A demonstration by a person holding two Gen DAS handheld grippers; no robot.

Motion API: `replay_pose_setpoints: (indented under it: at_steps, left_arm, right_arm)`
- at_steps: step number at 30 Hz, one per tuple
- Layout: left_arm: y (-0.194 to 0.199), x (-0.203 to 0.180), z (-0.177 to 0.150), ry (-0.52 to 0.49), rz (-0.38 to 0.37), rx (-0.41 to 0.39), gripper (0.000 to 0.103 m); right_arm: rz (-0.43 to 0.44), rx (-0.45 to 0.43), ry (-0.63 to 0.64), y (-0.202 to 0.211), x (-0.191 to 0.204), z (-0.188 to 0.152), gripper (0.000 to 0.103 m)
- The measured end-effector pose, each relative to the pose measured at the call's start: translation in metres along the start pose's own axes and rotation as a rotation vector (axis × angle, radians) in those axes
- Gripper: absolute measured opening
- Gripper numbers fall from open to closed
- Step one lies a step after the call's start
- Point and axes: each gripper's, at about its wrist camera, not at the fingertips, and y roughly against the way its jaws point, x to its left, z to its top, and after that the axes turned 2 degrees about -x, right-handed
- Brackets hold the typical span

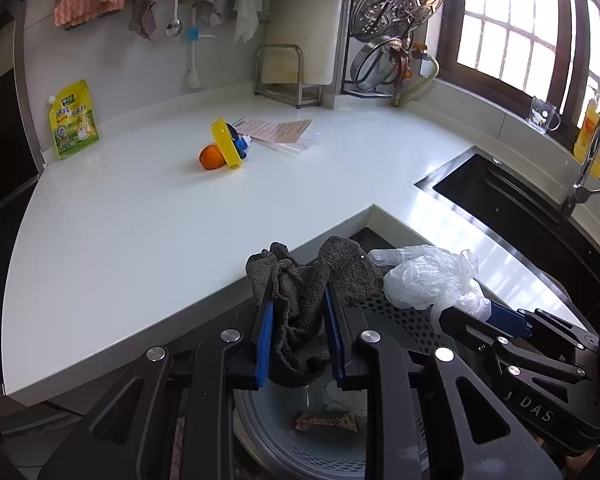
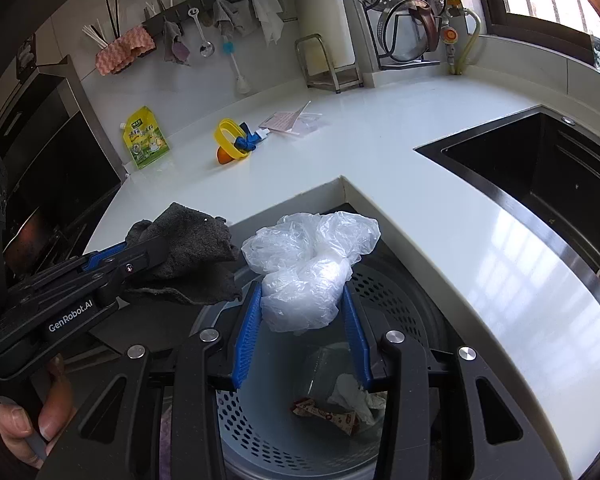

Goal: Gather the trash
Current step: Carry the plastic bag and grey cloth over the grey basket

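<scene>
1. While we hold both grippers over the bin (image 2: 236,420), each one pinches a piece of trash.
2. Our left gripper (image 1: 298,332) squeezes a dark gray rag (image 1: 308,288) between its two blue pads (image 1: 265,340). We see the rag bunched up and sticking out past the fingertips.
3. Our right gripper (image 2: 304,328) squeezes a crumpled clear plastic bag (image 2: 308,264) between its blue pads (image 2: 246,328). Most of the bag puffs out above them.
4. We see the rag and the bag side by side, near each other, right above the open bin. The rag is on the left and the bag is on the right.
5. We look down into the bin, which is round and gray with little holes in its wall. At its bottom lie a red and white wrapper (image 2: 328,416) and a crumpled white tissue (image 2: 352,396).
6. We see the bin on the floor, tucked into the inner corner of the white counter (image 1: 140,220).
7. Far back on the counter, well apart from the bin, we see an orange (image 1: 210,157) touching a yellow lid (image 1: 226,144). Something blue (image 1: 238,140) sits just beside the lid, and a pink paper (image 1: 280,130) lies near it.
8. We see a green and yellow pouch (image 1: 73,120) standing against the wall on the left.
9. We see a dark sink (image 2: 540,168) set into the counter on the right.
</scene>
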Motion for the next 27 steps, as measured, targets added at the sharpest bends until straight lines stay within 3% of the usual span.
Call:
replay_pose_setpoints:
  at_steps: [10, 27]
  left_arm:
    - [-0.007, -0.003, -0.022, 0.025, -0.038, 0.064, 0.023]
    - [-0.024, -0.011, -0.043, -0.007, 0.02, 0.101, 0.023]
  right_arm:
    - [-0.001, 0.036, -0.003, 0.003, 0.0, -0.027, 0.039]
    - [-0.021, 0.078, -0.013, -0.001, -0.011, -0.048, 0.039]
